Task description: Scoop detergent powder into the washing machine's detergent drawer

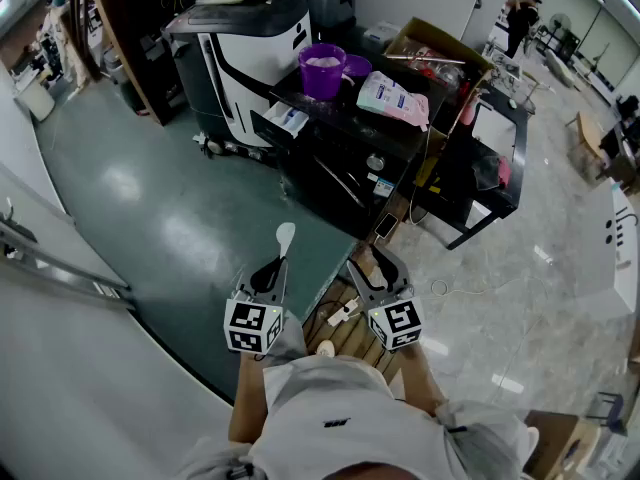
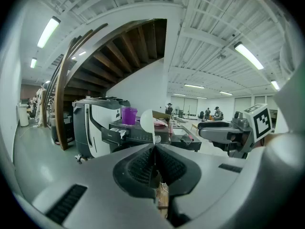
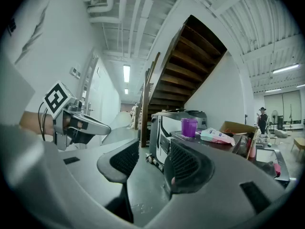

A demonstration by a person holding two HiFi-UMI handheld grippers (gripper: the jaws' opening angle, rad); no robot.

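Open floor (image 1: 160, 203) from spoon (image 1: 285, 236) (left gripper's (image 1: 276, 272)) to washing machine (image 1: 238, 56)

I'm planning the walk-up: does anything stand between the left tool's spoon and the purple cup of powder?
Nothing visible does. Only bare green floor lies between the white plastic spoon clamped in the left tool and the purple plastic cup, which stands on the black unit.
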